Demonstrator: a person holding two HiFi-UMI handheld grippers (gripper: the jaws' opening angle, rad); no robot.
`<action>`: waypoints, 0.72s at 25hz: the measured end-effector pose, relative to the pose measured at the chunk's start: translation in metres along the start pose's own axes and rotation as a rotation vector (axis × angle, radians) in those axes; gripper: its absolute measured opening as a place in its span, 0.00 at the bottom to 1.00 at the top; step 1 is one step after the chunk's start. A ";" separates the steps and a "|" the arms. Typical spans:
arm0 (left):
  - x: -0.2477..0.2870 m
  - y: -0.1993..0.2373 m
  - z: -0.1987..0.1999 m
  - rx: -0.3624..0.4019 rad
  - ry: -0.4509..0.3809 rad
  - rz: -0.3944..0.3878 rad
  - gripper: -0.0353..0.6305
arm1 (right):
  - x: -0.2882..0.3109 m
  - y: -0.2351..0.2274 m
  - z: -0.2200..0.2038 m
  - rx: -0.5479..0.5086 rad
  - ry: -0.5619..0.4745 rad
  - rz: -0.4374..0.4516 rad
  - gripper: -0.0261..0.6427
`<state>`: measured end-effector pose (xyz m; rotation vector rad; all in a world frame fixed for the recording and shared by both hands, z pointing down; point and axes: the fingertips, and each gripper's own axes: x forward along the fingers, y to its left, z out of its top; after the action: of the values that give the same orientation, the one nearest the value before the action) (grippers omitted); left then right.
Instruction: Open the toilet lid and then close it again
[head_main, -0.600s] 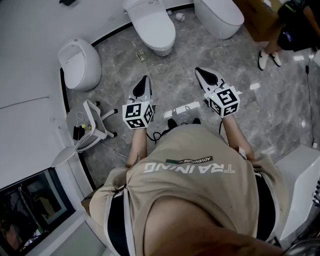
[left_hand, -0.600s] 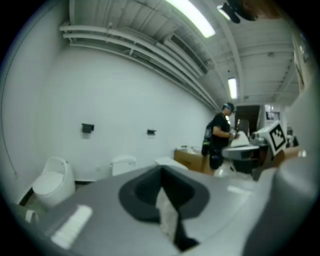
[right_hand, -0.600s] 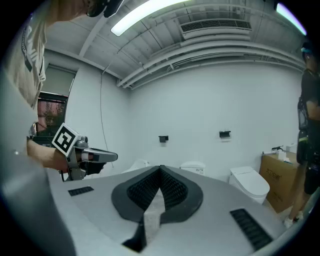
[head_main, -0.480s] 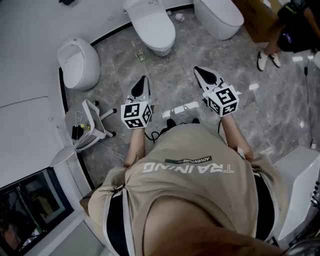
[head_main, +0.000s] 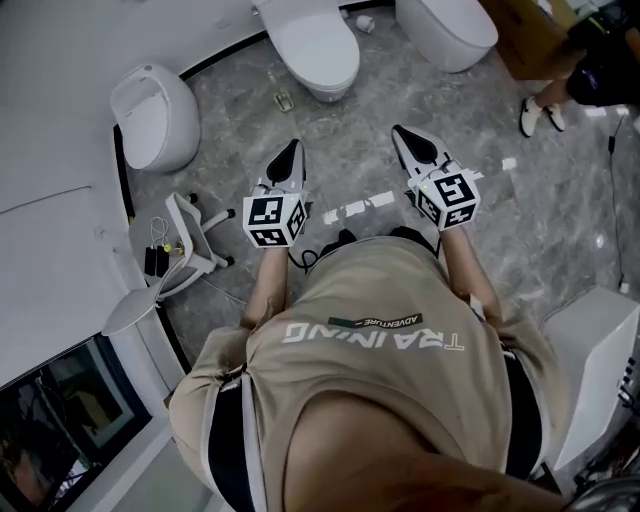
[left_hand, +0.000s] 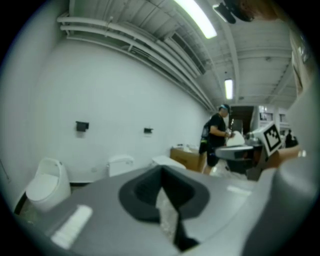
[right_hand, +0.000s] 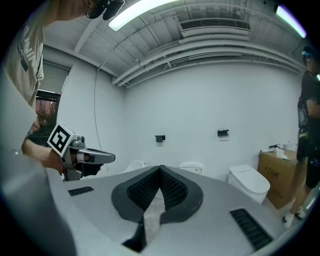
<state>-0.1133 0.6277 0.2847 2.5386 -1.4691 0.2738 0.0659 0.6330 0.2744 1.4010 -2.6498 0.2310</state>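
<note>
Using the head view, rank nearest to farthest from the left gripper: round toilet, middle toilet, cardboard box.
1. Middle toilet, straight ahead of the left gripper.
2. Round toilet, to its left.
3. Cardboard box, far right corner.

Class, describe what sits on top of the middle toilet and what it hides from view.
A white lid lies shut on top of the middle toilet, covering the whole opening. Whatever is beneath the lid, the inside included, cannot be seen.

Left gripper (head_main: 291, 148) and right gripper (head_main: 400, 132) edged toward the toilet (head_main: 312, 45).
</note>
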 end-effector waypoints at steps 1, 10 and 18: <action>0.002 0.003 -0.002 0.000 0.005 -0.010 0.06 | 0.002 0.001 -0.003 0.005 0.005 -0.009 0.05; 0.040 0.023 -0.025 -0.069 0.049 -0.047 0.06 | 0.035 -0.014 -0.018 0.034 0.060 -0.054 0.05; 0.116 0.025 0.002 -0.044 0.071 -0.015 0.06 | 0.084 -0.082 -0.008 0.040 0.050 0.015 0.05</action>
<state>-0.0782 0.5188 0.3144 2.4779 -1.4143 0.3231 0.0875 0.5208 0.3043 1.3692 -2.6302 0.3180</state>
